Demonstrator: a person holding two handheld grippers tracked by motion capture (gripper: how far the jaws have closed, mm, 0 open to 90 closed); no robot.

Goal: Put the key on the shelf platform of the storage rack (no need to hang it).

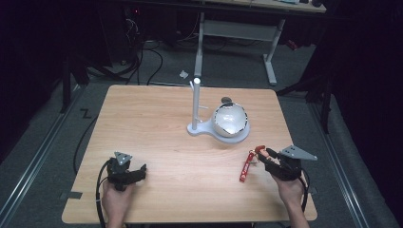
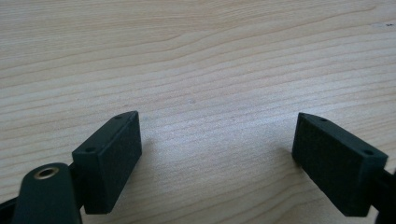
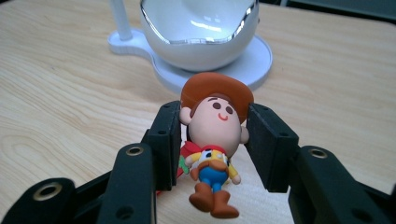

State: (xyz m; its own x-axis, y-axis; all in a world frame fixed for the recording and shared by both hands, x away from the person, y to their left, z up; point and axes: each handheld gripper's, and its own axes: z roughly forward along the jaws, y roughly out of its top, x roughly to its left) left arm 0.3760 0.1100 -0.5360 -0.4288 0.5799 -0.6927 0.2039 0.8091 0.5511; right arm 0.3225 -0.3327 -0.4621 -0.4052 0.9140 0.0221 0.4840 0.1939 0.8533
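- The white bowl [image 1: 230,120] on its white stand base [image 1: 205,129], with the upright white pole [image 1: 195,102], blocks the counter's [image 1: 157,118] far middle.
- Bare counter lies open left of the pole and across the near middle.
- The red strap [image 1: 245,167] hangs just left of the right tongs [image 1: 262,155].

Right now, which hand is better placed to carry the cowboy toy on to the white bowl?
Right. The right gripper is shut on the cowboy toy by its head, facing the white bowl. The left gripper is open on bare table, farther from the bowl.
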